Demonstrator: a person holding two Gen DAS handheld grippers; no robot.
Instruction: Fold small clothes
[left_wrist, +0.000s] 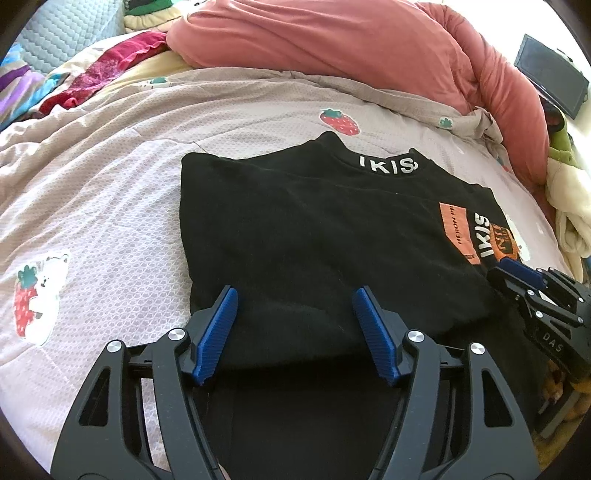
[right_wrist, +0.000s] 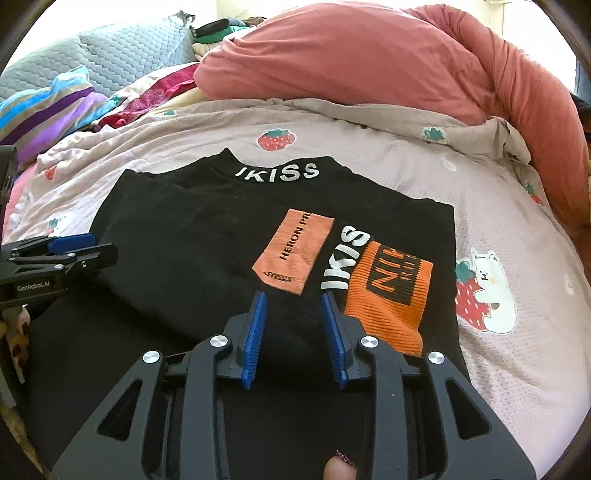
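Observation:
A black top (left_wrist: 314, 229) with white "IKISS" lettering on the collar and orange patches lies folded flat on the bed; in the right wrist view (right_wrist: 207, 236) the orange patches (right_wrist: 388, 291) show near its right side. My left gripper (left_wrist: 293, 295) is open, its blue pads over the near left hem, nothing between them. My right gripper (right_wrist: 293, 299) is open with a narrower gap, over the near edge by the orange patches. Each gripper shows in the other's view: the right one (left_wrist: 517, 269) at the shirt's right edge, the left one (right_wrist: 74, 242) at its left edge.
The shirt rests on a pale pink strawberry-print blanket (left_wrist: 92, 206). A bulky salmon duvet (left_wrist: 351, 44) lies behind it, with colourful clothes (right_wrist: 55, 107) and a quilted grey pillow (right_wrist: 129, 48) at back left. Cream fabric (left_wrist: 569, 206) sits at the right edge.

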